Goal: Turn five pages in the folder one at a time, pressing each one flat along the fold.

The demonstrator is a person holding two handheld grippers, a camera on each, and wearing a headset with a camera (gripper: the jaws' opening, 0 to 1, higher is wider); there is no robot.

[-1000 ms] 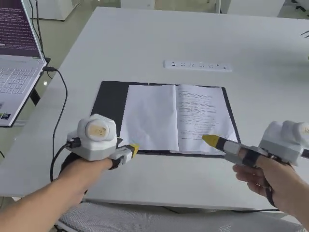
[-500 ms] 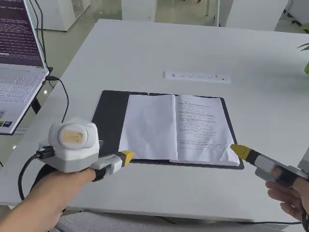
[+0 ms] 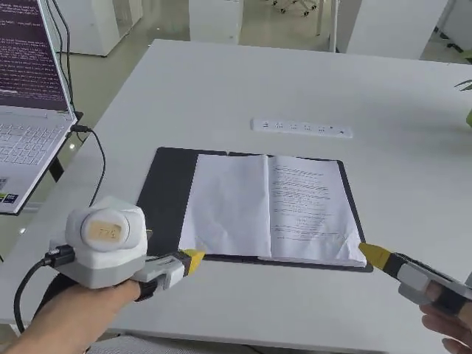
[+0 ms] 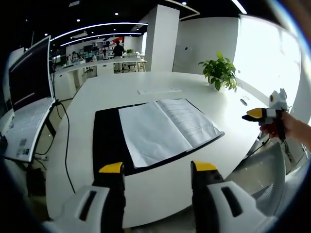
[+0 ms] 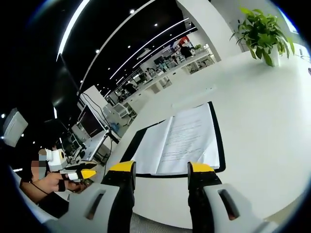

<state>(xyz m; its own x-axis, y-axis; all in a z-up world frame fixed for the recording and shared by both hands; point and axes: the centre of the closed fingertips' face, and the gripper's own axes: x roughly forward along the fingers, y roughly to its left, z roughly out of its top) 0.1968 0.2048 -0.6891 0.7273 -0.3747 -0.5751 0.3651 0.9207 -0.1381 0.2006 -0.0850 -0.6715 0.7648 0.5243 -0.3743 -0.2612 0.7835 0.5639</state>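
Observation:
A black folder (image 3: 168,187) lies open on the white table, with a blank white page (image 3: 227,204) on the left and a printed page (image 3: 308,208) on the right. The folder (image 4: 109,136) also lies ahead of my left jaws, and the folder (image 5: 216,136) ahead of my right jaws. My left gripper (image 3: 193,259) hovers open off the folder's near left corner. The right gripper (image 3: 374,255) hovers open just off its near right corner. Neither one holds or touches anything. In their own views the left gripper (image 4: 158,168) and the right gripper (image 5: 162,168) stand with jaws apart.
A white power strip (image 3: 301,128) lies beyond the folder. An open laptop (image 3: 26,110) sits at the far left with a black cable (image 3: 97,155) trailing past the table edge. A potted plant (image 5: 262,31) stands at the table's far right. A chair seat (image 4: 257,170) is below the near edge.
Both grippers have drawn back toward me and apart; the right one has left the printed page's bottom and now sits beyond the folder's corner. The head camera has tilted up.

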